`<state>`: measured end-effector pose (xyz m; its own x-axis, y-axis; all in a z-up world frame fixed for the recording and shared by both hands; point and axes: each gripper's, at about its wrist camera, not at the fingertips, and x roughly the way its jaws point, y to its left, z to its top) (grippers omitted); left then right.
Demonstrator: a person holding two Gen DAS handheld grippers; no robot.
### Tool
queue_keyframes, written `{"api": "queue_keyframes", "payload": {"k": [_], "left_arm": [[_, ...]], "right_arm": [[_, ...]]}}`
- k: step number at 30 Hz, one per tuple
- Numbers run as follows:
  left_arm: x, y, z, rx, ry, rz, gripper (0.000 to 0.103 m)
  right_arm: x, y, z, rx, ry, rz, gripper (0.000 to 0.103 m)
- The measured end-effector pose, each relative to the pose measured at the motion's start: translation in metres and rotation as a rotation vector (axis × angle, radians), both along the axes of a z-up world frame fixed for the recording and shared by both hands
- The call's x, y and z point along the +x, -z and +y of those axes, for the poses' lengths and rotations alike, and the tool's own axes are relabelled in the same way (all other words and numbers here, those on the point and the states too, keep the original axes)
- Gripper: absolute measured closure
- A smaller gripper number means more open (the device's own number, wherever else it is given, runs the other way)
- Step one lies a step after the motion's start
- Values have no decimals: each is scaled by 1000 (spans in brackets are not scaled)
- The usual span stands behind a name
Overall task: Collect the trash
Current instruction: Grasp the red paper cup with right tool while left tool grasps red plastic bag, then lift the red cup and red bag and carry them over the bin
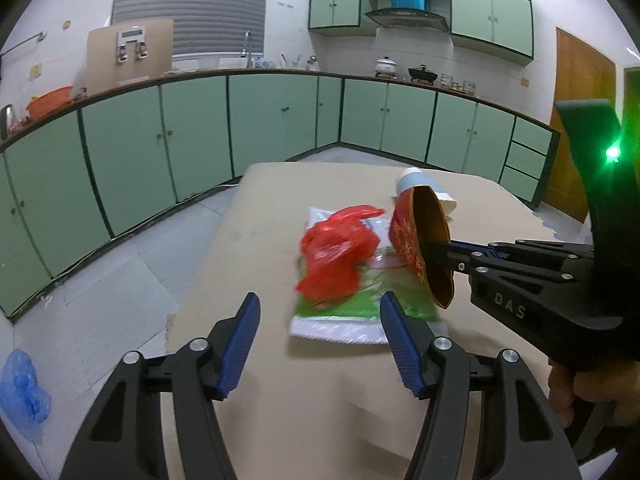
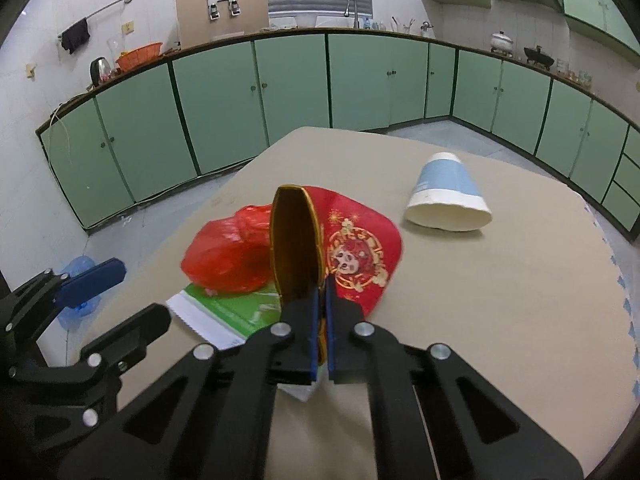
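Blue-padded left claw (image 1: 320,336) sits open over the near part of the tan table (image 1: 256,216), nothing in it, pointing at the crumpled red plastic bag (image 1: 336,256) lying on a green and white wrapper (image 1: 340,316). Right of that pile, the right claw (image 2: 322,308) is clamped tight on the edge of a red paper bag with a gold lining (image 2: 360,248), mouth held up. Further right a blue and white paper cup (image 2: 446,196) lies tipped over, well apart. Looks like the bag-opening step is done, so next I'd guess the left one pinches the red plastic and drops it in, keeping that mouth open.
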<state>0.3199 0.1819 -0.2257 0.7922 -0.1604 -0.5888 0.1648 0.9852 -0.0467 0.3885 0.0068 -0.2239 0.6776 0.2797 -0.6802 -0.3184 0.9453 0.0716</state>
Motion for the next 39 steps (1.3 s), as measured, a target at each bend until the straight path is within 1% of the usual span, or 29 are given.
{"api": "queue_keyframes", "payload": {"k": [3, 9, 11, 13, 15, 16, 18, 19, 21, 22, 28, 36, 39], "left_arm": [[12, 2, -14, 10, 11, 5, 42], [32, 9, -22, 8, 4, 25, 42], [36, 10, -26, 15, 4, 24, 44], [39, 10, -30, 23, 4, 29, 51], [42, 11, -30, 20, 7, 41, 65], [44, 12, -30, 17, 9, 46, 69], [46, 12, -30, 13, 16, 52, 83], [46, 12, -29, 14, 16, 52, 86], [45, 9, -28, 10, 15, 46, 100], [44, 8, -28, 6, 14, 41, 103], [33, -1, -34, -3, 35, 19, 103], [20, -21, -43, -16, 50, -8, 103], [14, -28, -50, 1, 59, -19, 103]], "right_arm": [[2, -1, -15, 6, 14, -5, 101], [7, 2, -34, 3, 24, -2, 101], [8, 3, -38, -3, 29, -7, 101], [10, 5, -40, -2, 35, -4, 101], [14, 6, -42, -5, 45, -5, 101], [16, 7, -43, -2, 47, 0, 101], [18, 9, -44, -4, 53, -1, 101], [19, 9, -45, -3, 54, 1, 101], [23, 9, -47, -1, 58, 2, 101], [24, 8, -48, 1, 59, 1, 101], [21, 4, -50, 10, 58, -5, 101], [12, -7, -58, 23, 59, -18, 101], [7, -14, -62, 30, 61, -27, 101]]}}
